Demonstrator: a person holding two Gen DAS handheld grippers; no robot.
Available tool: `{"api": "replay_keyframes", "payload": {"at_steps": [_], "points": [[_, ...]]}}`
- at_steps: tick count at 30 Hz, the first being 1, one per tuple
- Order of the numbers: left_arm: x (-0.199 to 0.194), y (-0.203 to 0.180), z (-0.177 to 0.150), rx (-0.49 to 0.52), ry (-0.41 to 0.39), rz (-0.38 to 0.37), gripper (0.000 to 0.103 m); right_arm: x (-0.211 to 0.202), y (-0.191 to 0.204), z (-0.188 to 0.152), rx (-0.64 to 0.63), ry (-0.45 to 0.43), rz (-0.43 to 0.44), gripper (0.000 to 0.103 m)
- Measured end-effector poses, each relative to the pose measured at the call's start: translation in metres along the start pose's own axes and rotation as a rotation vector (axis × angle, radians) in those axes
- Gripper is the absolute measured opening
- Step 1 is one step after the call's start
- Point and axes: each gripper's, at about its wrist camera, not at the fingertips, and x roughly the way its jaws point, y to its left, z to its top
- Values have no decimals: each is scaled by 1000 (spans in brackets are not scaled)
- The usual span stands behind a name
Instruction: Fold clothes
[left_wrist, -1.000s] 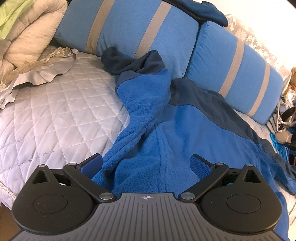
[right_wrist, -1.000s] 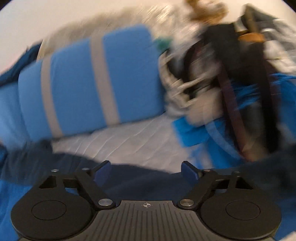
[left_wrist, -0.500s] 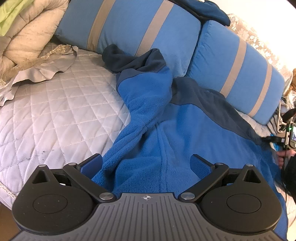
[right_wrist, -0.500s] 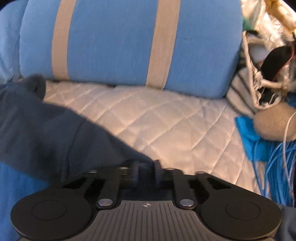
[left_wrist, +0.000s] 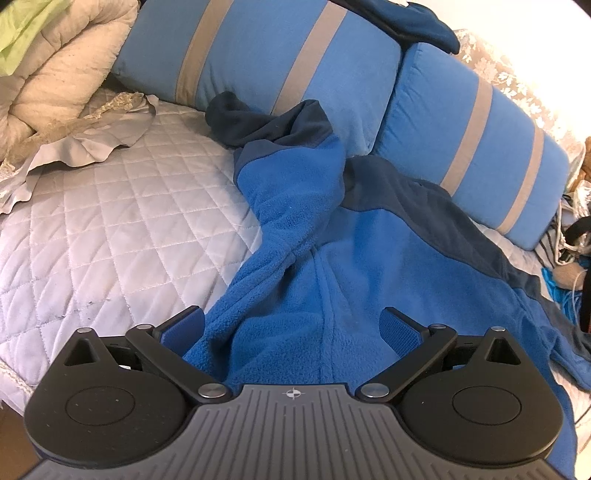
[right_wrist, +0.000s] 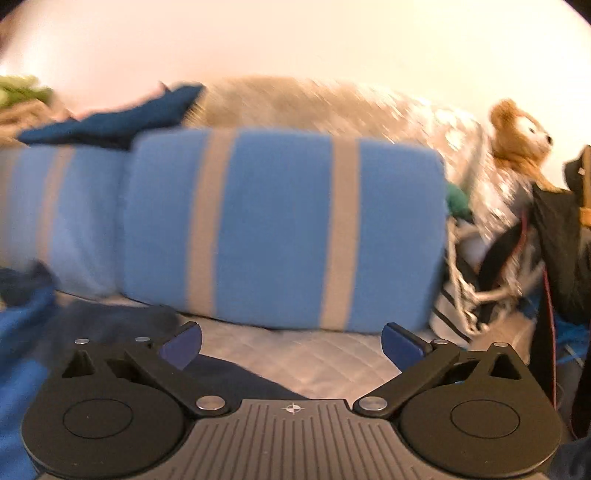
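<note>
A blue fleece jacket (left_wrist: 369, 266) with navy shoulders and collar lies spread on the white quilted bed (left_wrist: 110, 229). One sleeve (left_wrist: 295, 199) runs up toward the pillows. My left gripper (left_wrist: 291, 328) is open and empty, with the jacket's lower edge between its fingers. My right gripper (right_wrist: 291, 345) is open and empty, above the quilt (right_wrist: 314, 362) in front of a pillow. The jacket's navy and blue parts (right_wrist: 33, 317) show at the lower left of the blurred right wrist view.
Two blue pillows with beige stripes (left_wrist: 277, 62) (left_wrist: 472, 133) (right_wrist: 284, 229) lean at the head of the bed. A cream duvet (left_wrist: 62, 70) and grey cloth (left_wrist: 92, 147) lie left. Bags, cables and a plush bear (right_wrist: 517, 136) crowd the right side. A navy garment (left_wrist: 417, 22) tops the pillows.
My right gripper was shut on the jacket's navy part half a second ago; now it is open, raised and pulled back. My left gripper has stayed open in place.
</note>
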Motion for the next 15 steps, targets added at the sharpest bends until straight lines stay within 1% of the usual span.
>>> {"api": "replay_keyframes", "payload": {"at_steps": [4, 9, 12, 15], "points": [[-2, 0, 0, -2, -3, -5, 103, -33, 14, 13, -19, -5, 79, 103], [-1, 0, 1, -2, 4, -3, 103, -63, 39, 16, -65, -21, 125, 103], [-1, -1, 0, 1, 2, -2, 103, -74, 56, 10, -51, 11, 163, 103], [-2, 1, 0, -6, -2, -5, 103, -79, 76, -3, -18, 78, 221, 103]]}}
